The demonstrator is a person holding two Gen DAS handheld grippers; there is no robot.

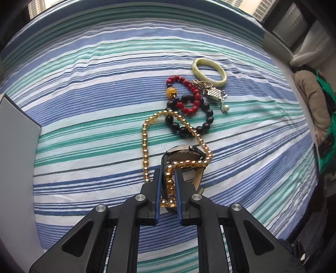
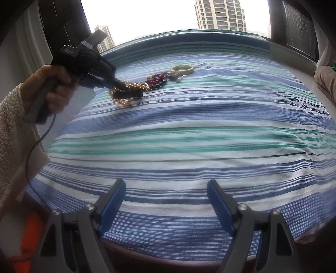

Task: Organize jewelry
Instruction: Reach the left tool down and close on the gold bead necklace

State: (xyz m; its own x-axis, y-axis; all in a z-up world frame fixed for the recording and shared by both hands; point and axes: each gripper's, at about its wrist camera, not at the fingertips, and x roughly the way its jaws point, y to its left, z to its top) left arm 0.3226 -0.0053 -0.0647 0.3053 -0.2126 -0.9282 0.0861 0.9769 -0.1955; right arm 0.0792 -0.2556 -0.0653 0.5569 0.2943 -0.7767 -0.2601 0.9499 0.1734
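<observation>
On the striped cloth (image 1: pixel 84 105) lies a pile of jewelry: an amber bead necklace (image 1: pixel 145 138), a black bead bracelet (image 1: pixel 208 117), a red bead bracelet (image 1: pixel 190 105), a pale green bangle (image 1: pixel 209 71), a silver pendant (image 1: pixel 213 93) and a watch (image 1: pixel 184 155). My left gripper (image 1: pixel 168 174) is shut on the amber necklace, just in front of the watch. From the right wrist view the left gripper (image 2: pixel 121 85) sits at the watch (image 2: pixel 128 94) with the necklace (image 2: pixel 134 85) draped over it. My right gripper (image 2: pixel 166 187) is open and empty, near the cloth's front edge.
A grey flat box (image 1: pixel 16 134) lies at the left edge of the cloth. A window with towers is behind the table (image 2: pixel 220 14). Beige and green fabric (image 1: pixel 315 109) lies at the right. Orange material (image 2: pixel 27 237) is at lower left.
</observation>
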